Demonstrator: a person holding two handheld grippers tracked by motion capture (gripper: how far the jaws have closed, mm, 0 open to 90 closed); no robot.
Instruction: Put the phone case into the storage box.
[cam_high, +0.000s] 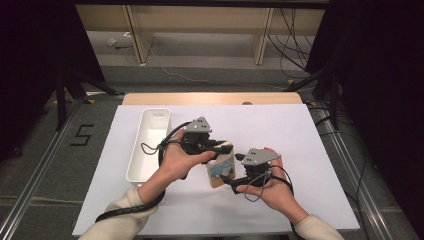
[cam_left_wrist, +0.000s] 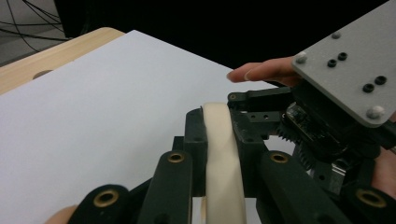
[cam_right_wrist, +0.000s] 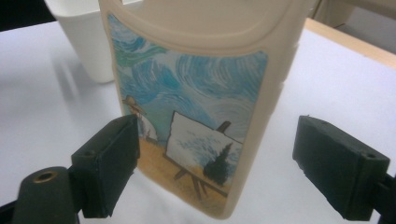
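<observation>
Black jaws of the left gripper (cam_left_wrist: 217, 154) pinch the cream bottle's (cam_right_wrist: 196, 93) narrow edge; the right gripper's (cam_right_wrist: 217, 163) jaws stand spread around its painted base, apparently not touching.

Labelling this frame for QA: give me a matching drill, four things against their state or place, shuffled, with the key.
Things:
1. left gripper
2. right gripper
3. cream plastic case with a painted picture
4. long white plastic bin

States or places:
A. jaws apart, either side of the case's lower end
B. on the white sheet, at the table's left
C. shut on the case's top edge
D. held upright between the two grippers

Pairs: 1-C, 2-A, 3-D, 4-B
</observation>
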